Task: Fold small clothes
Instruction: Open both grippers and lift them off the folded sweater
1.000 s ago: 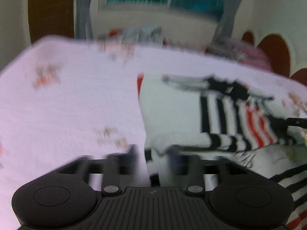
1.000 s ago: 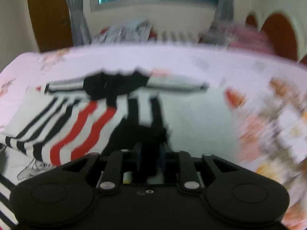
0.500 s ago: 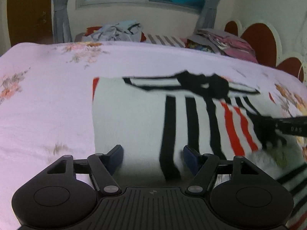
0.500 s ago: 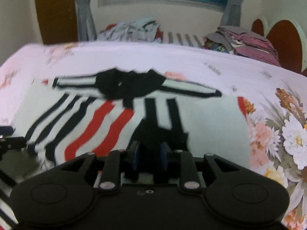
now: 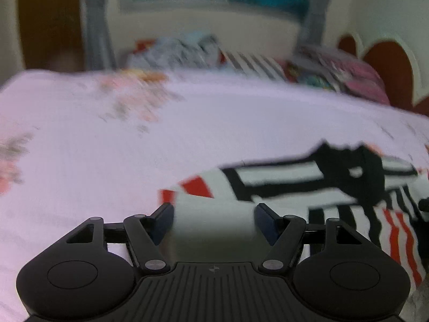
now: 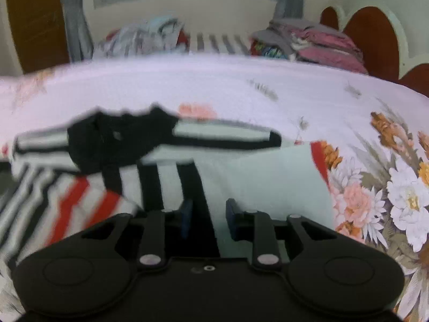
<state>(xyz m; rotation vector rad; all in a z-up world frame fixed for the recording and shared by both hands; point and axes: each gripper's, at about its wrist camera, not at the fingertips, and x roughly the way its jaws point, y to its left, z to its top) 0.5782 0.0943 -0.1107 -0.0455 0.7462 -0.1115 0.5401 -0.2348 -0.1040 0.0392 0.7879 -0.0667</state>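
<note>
– On the bed, at the left, what lies before the left gripper?

– Pale pink bedsheet with faded flower prints fills the left of its view. The white cloth garment with black and red stripes lies on the sheet from the middle out to the right edge. Its jaws stand wide apart over the garment's left end, with plain white cloth in the gap between them. The left finger sits just at the garment's red-trimmed edge. I see no pad pressing the cloth.

– And behind that?

– A loose heap of grey and blue clothes lies at the far side of the bed, blurred.

– Now the right gripper?

– It is over the same garment, near its middle. Red and black stripes run to the left of it, plain white cloth to the right. Its jaws have just been opening and stand a little apart. A black stripe and white cloth show in the gap, and the pads look clear of them.

– Further right?

– Large printed flowers on the sheet, just beside the garment's red-edged end. At the back are a folded stack of pink and grey clothes and a brown scalloped headboard.
</note>
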